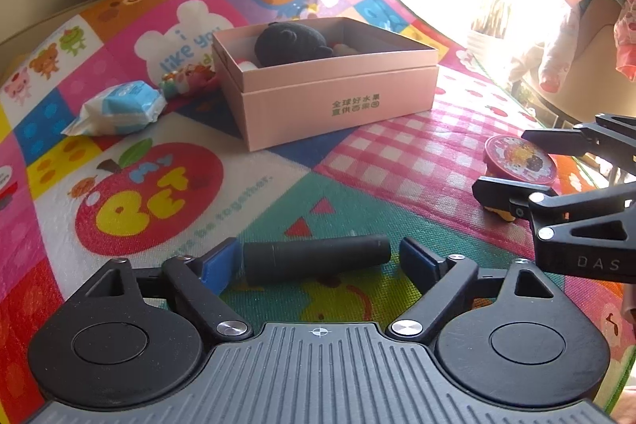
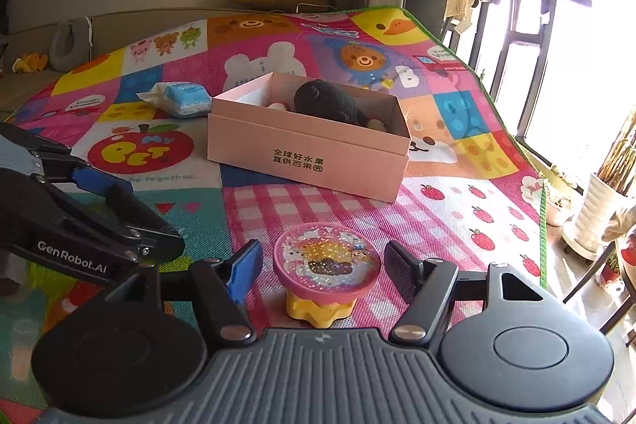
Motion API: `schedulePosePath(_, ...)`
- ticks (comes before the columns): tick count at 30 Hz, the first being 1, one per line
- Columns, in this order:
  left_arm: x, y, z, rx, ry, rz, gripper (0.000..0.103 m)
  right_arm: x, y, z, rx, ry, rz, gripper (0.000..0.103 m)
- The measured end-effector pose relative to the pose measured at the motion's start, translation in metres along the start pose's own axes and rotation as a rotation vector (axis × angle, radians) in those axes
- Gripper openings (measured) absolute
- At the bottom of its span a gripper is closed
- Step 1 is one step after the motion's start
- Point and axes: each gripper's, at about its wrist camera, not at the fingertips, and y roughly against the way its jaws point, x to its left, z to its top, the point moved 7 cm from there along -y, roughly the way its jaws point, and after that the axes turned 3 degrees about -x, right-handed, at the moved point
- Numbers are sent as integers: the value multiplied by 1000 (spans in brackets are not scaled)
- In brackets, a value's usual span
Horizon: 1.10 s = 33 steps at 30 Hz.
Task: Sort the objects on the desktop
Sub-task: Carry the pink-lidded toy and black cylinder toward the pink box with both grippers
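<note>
- Lying on the cartoon play mat [image 1: 278, 181], a black cylinder [image 1: 316, 257] sits between the spread fingers of the left gripper [image 1: 318, 259], neither pad touching it.
- Fingers of the right gripper [image 2: 324, 267] are spread on either side of a pink glitter-topped toy [image 2: 325, 265] on a yellow base, with gaps on both sides.
- Farther back stands an open pink box [image 2: 306, 155] holding a black plush [image 2: 328, 102].
- A blue-and-white tissue pack [image 1: 119, 108] lies left of the box.
</note>
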Motion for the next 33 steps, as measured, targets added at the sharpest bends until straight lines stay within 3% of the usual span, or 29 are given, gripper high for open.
schedulePosePath(3, -3, 1, -1, -10, -15, 5, 94, -1, -3, -1, 13, 3, -3, 56)
schedulePosePath(8, -7, 1, 0, -16, -28, 15, 92, -2, -2, -3, 11, 1, -4, 56)
schedulePosePath(11, -7, 2, 0, -15, -27, 9, 81, -1, -2, -3, 12, 2, -3, 56)
schedulePosePath(21, -16, 20, 12, -24, -74, -22, 81, -7, 15, 8, 31, 10, 55, 56)
schedulePosePath(24, -14, 30, 39, -82, -84, -24, 81, -16, 25, 29, 2, 9, 78, 56)
schedulePosePath(28, -7, 32, 92, -210, -121, 15, 81, -44, 33, 82, -97, -21, 66, 56)
schedulePosePath(33, 3, 0, 150, -296, -88, 20, 81, -78, 5, 151, -183, -91, 64, 56)
